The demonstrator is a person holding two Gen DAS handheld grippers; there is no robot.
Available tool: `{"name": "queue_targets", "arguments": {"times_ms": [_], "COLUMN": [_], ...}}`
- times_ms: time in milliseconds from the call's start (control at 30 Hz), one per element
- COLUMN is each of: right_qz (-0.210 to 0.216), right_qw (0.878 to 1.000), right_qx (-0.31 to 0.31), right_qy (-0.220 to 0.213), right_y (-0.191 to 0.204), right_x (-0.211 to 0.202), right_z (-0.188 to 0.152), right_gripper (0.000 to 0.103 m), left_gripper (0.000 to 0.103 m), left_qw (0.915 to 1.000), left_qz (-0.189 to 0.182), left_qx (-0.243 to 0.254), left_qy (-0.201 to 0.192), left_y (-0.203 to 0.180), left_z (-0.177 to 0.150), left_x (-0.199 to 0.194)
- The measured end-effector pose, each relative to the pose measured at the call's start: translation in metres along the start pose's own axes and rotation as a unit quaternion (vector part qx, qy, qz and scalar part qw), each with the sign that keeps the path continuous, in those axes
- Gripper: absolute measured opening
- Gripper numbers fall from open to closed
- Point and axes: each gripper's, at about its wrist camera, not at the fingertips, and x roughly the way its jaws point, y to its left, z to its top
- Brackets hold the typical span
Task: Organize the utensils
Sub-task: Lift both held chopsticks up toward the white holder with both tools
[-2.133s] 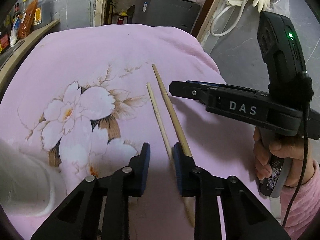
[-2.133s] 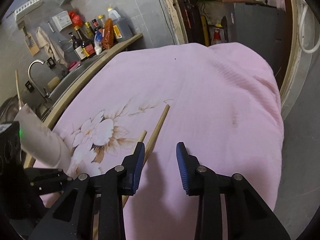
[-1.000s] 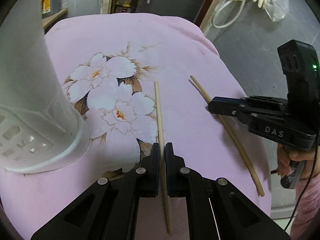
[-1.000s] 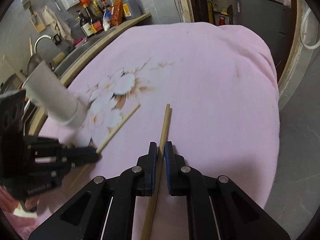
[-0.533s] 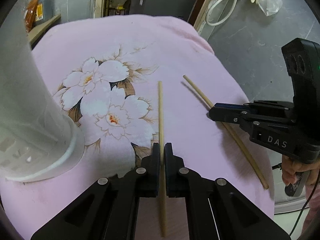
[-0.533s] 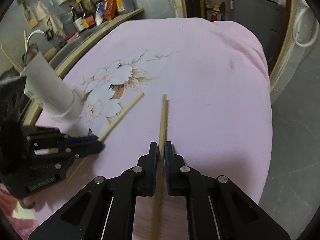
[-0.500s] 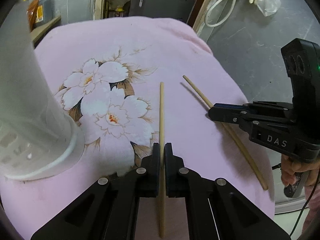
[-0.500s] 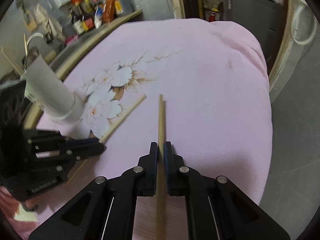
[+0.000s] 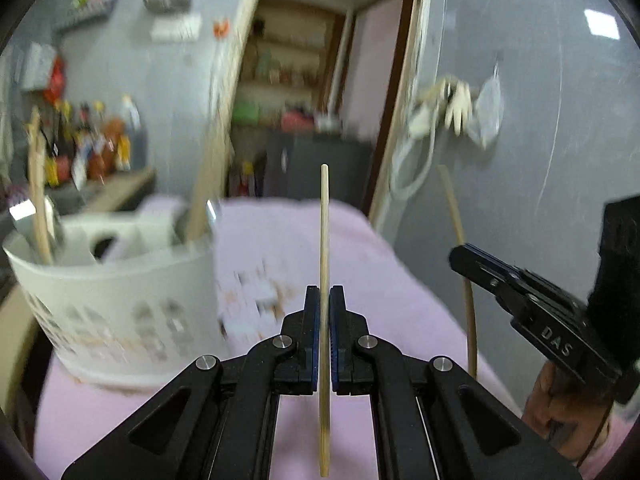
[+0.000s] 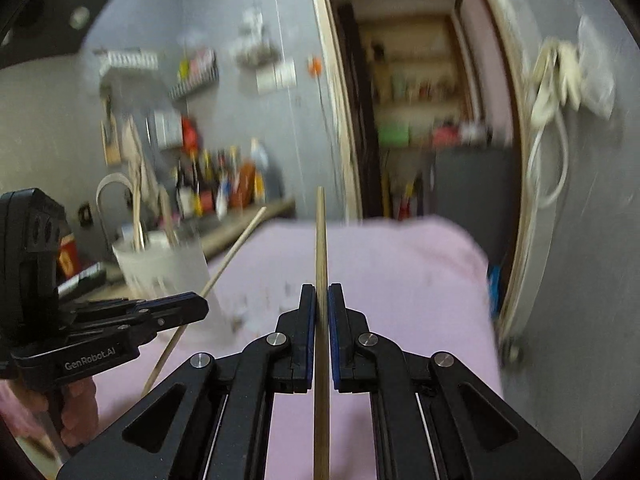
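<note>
Now your left tongs (image 9: pixel 324 300) are clamping one chopstick (image 9: pixel 324 240) upright between the pads, and your right tongs (image 10: pixel 321 300) are gripping the other chopstick (image 10: pixel 320 248) likewise, both above the pink tabletop (image 9: pixel 360 248), beside the white utensil holder (image 9: pixel 120 300).

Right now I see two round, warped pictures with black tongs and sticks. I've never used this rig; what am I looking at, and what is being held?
Each picture comes from a fisheye camera on a hand-held gripper, looking forward along its two black fingers. A person holds one gripper in each hand; there is no robot arm. In the left wrist view, the left gripper is shut on a wooden chopstick, lifted above the pink cloth; the other gripper shows at right. In the right wrist view, the right gripper is shut on a second chopstick. On the cloth stands a white utensil holder with utensils already inside it.
</note>
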Motion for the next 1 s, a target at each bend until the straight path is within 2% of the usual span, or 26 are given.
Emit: {"name": "queue_targets", "arguments": {"times_ms": [67, 200, 400, 567, 667, 733, 1000], "right_qz": [-0.011, -0.017, 0.029, 0.068, 0.08, 0.081, 0.09], "right_qw": [0.999, 0.99, 0.977, 0.966, 0.96, 0.958, 0.958], "right_qx": [-0.009, -0.029, -0.045, -0.037, -0.03, -0.026, -0.012], "right_qy": [-0.049, -0.134, -0.207, -0.245, -0.267, -0.272, -0.272], "right_y": [0.013, 0.039, 0.077, 0.102, 0.117, 0.123, 0.135], "right_x": [-0.007, -0.016, -0.01, -0.002, 0.007, 0.016, 0.048], "right_z": [0.01, 0.031, 0.072, 0.098, 0.11, 0.115, 0.11], "right_gripper": [0.004, 0.004, 0.004, 0.004, 0.004, 0.004, 0.004], "left_gripper": [0.002, 0.002, 0.002, 0.002, 0.003, 0.003, 0.003], "left_qw": [0.9991, 0.9919, 0.9795, 0.9678, 0.9626, 0.9578, 0.9426], "left_qz": [0.011, 0.034, 0.055, 0.069, 0.056, 0.06, 0.082], "left_qx": [0.0, 0.001, -0.018, -0.037, -0.055, -0.067, -0.109], "left_qy": [-0.04, -0.122, -0.193, -0.239, -0.259, -0.273, -0.305], "left_y": [0.001, 0.011, 0.047, 0.088, 0.122, 0.141, 0.189], "left_z": [0.009, 0.031, 0.065, 0.088, 0.102, 0.106, 0.095], "left_x": [-0.009, -0.037, -0.073, -0.095, -0.106, -0.111, -0.107]}}
